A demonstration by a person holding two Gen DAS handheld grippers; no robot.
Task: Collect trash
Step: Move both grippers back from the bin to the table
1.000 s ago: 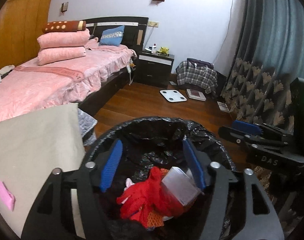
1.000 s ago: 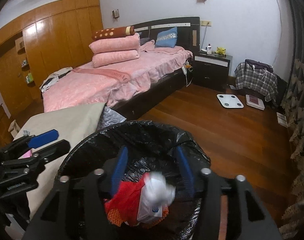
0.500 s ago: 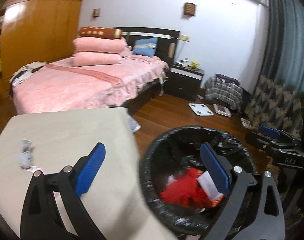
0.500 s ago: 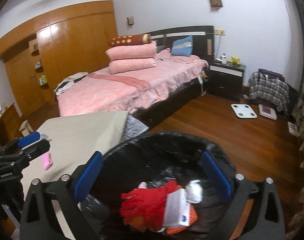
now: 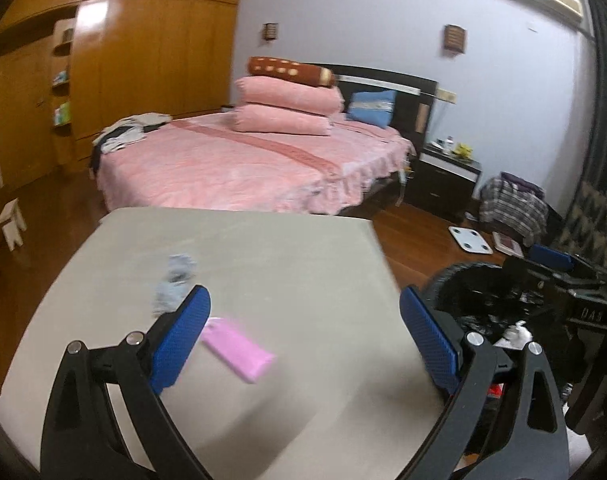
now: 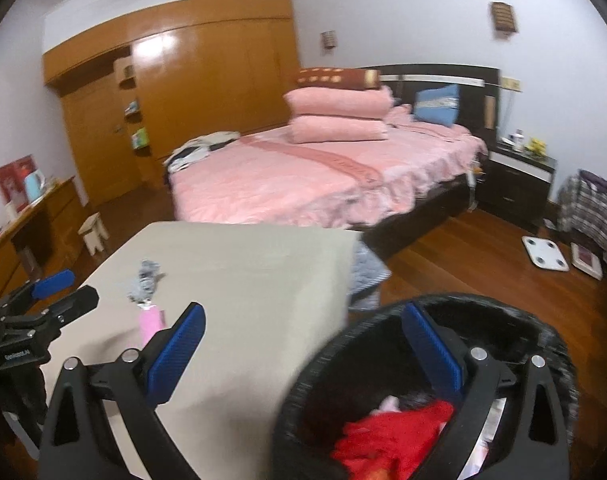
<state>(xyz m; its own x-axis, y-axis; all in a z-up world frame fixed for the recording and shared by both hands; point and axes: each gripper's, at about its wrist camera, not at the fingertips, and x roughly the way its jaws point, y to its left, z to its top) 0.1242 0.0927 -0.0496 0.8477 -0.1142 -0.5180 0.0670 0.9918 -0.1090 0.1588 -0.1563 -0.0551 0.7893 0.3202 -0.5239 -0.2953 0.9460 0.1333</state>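
Observation:
A beige table holds a pink flat packet and a crumpled grey wad. My left gripper is open and empty above the table, the packet near its left finger. A black-lined trash bin stands right of the table, with red gloves and other trash inside. My right gripper is open and empty, straddling the table edge and the bin rim. The packet and wad also show in the right wrist view. The bin shows at the right of the left wrist view.
A pink bed stands behind the table. A dark nightstand, a white scale and plaid cloth are at the right on the wood floor. A wooden wardrobe and small stool are at the left.
Both grippers have opened wide and swung left, from over the bin toward the table. The trash that was between the fingers now lies in the bin.

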